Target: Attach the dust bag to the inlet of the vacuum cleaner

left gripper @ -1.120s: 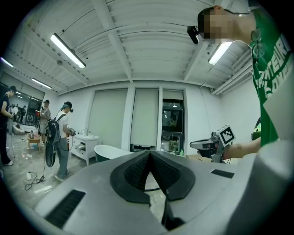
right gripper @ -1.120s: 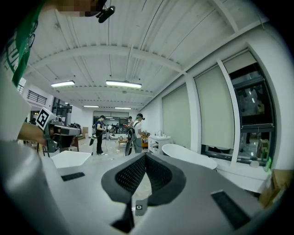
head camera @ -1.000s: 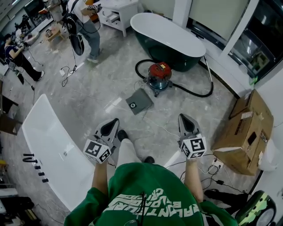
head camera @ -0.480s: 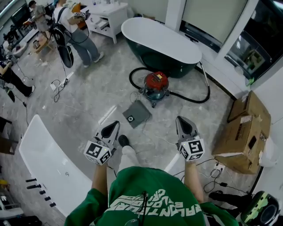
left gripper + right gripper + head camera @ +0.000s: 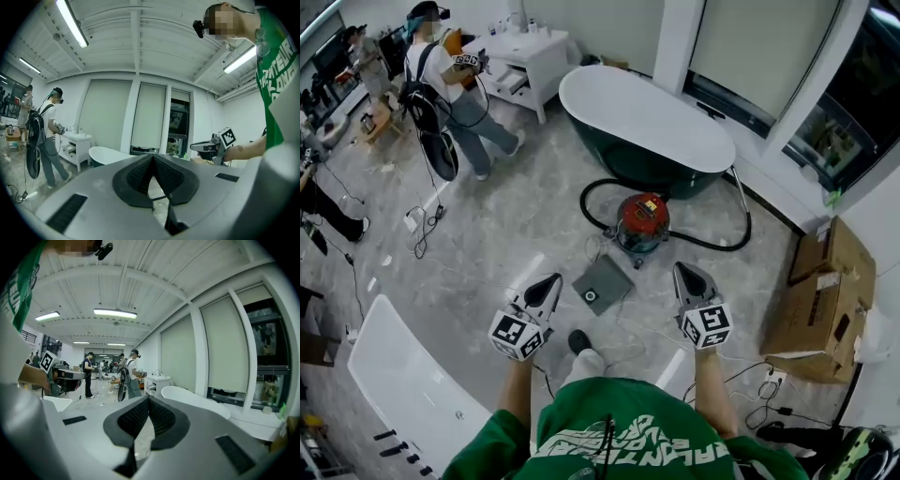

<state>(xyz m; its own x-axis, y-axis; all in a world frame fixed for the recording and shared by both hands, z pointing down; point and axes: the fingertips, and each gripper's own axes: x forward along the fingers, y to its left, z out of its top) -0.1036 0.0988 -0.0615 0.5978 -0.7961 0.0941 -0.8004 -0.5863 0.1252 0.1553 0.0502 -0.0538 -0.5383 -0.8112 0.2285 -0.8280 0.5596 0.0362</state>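
Note:
The red vacuum cleaner [image 5: 643, 223] stands on the grey floor in front of a dark green bathtub. The flat grey dust bag [image 5: 602, 284], with its round hole facing up, lies on the floor just ahead of my foot. My left gripper [image 5: 552, 280] [image 5: 152, 157] hangs a little left of the bag, held level, jaws shut and empty. My right gripper [image 5: 683, 270] [image 5: 148, 398] is to the right of the bag and below the vacuum in the head view, also shut on nothing. Each gripper view shows the other gripper to its side, above the floor.
The bathtub [image 5: 647, 117] sits behind the vacuum, and a black hose [image 5: 717, 242] loops round it. A white tub [image 5: 403, 375] lies at the lower left and a cardboard box [image 5: 825, 291] at the right. A person with a backpack [image 5: 441, 84] stands by a white cabinet [image 5: 520, 56]. Cables trail on the floor.
I have walked forward: the vacuum and the dust bag now sit closer to both grippers in the head view. Both grippers travelled along with me and stayed shut.

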